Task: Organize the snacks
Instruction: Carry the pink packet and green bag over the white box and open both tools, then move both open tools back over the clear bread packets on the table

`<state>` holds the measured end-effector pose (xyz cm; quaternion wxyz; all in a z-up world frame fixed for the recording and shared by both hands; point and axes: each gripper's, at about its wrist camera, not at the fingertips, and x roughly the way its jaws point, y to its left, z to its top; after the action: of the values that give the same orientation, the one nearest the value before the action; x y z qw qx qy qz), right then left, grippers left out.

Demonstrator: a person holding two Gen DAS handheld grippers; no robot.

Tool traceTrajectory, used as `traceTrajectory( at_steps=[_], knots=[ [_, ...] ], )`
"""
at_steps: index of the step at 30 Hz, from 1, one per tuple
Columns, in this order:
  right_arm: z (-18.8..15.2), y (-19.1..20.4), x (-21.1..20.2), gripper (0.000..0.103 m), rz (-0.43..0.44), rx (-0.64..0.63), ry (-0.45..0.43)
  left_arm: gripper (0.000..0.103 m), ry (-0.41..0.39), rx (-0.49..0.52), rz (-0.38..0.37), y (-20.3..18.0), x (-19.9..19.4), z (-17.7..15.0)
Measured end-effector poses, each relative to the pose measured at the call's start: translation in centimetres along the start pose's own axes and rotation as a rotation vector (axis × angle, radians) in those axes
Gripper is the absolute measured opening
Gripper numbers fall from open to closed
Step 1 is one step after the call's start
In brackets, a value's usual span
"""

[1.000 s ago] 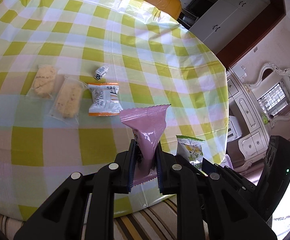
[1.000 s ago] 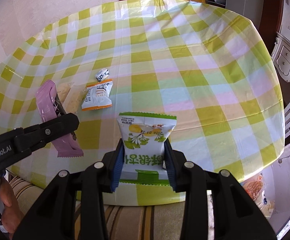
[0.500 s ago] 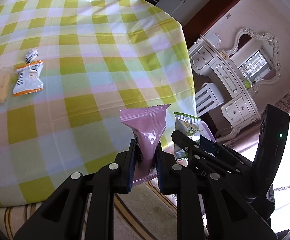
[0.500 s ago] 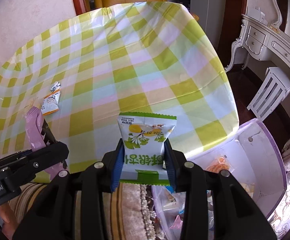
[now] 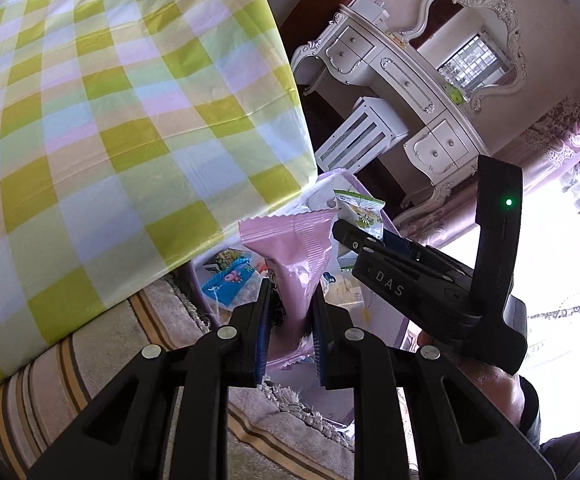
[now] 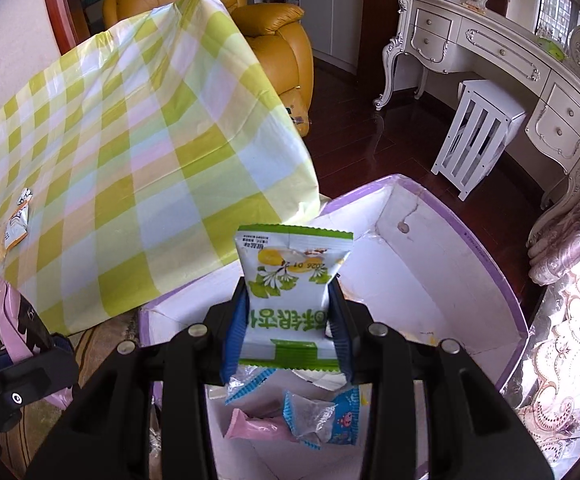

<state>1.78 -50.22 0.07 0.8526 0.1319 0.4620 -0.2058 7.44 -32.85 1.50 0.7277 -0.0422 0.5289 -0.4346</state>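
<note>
— Both tools are now hanging past the desk edge and over the box on the floor; a second ago they were over the checked cloth with the snacks spread in front of them. Report the left one.

— Left tool is gripping a pink packet by its lower half, pads pressing both sides, the packet standing upright between them. Below and beyond it, loose packets are lying in the box, one of them a blue wrapper.

— And the right?

— Right tool is clamping a green and white packet, upright, printing upside down to the camera. It is hovering above the box, a white carton with a purple rim, open at the top. Inside the carton a pink wrapper and a blue and clear wrapper are lying together.

— Anything on the desk?

— An orange and white packet is lying far back on the desk, well apart from both tools. A yellow armchair is standing behind the desk, a white stool beside the dresser.
</note>
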Motion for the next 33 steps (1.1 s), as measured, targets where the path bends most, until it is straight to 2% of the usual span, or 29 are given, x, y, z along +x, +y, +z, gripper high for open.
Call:
traceTrajectory(
  at_steps=[11,14,15,16,18,20,25,27,33],
  knots=[
    [-1.4,-4.7,0.8,0.040,-0.058,0.087,0.034,0.019,0.083,0.114,-0.019,-3.7,2.4,-1.2],
    [-1.5,-5.0,0.7,0.045,-0.066,0.097,0.036,0.027,0.091,0.117,-0.017,-3.9,2.6,-1.2],
    [-1.4,-5.0,0.7,0.048,-0.068,0.098,0.035,0.038,0.091,0.114,-0.015,-3.8,2.6,-1.2],
    [-1.4,-5.0,0.7,0.053,-0.070,0.100,0.033,0.045,0.086,0.111,-0.012,-3.8,2.5,-1.2],
    [-1.4,-4.9,0.6,0.058,-0.074,0.100,0.028,0.052,0.079,0.110,-0.014,-3.7,2.3,-1.1],
    [-1.3,-4.8,0.5,0.070,-0.083,0.097,0.022,0.059,0.075,0.114,-0.010,-3.8,2.2,-1.1],
    [-1.0,-4.4,0.0,0.072,-0.099,0.089,0.000,0.062,0.044,0.117,0.016,-3.7,1.4,-0.9],
    [-0.7,-4.2,-0.4,0.077,-0.118,0.086,-0.021,0.063,0.023,0.117,0.033,-3.5,0.9,-0.8],
    [0.2,-2.9,-1.7,0.077,-0.144,0.065,-0.072,0.070,-0.079,0.122,0.135,-2.5,-1.5,0.1]
  ],
)
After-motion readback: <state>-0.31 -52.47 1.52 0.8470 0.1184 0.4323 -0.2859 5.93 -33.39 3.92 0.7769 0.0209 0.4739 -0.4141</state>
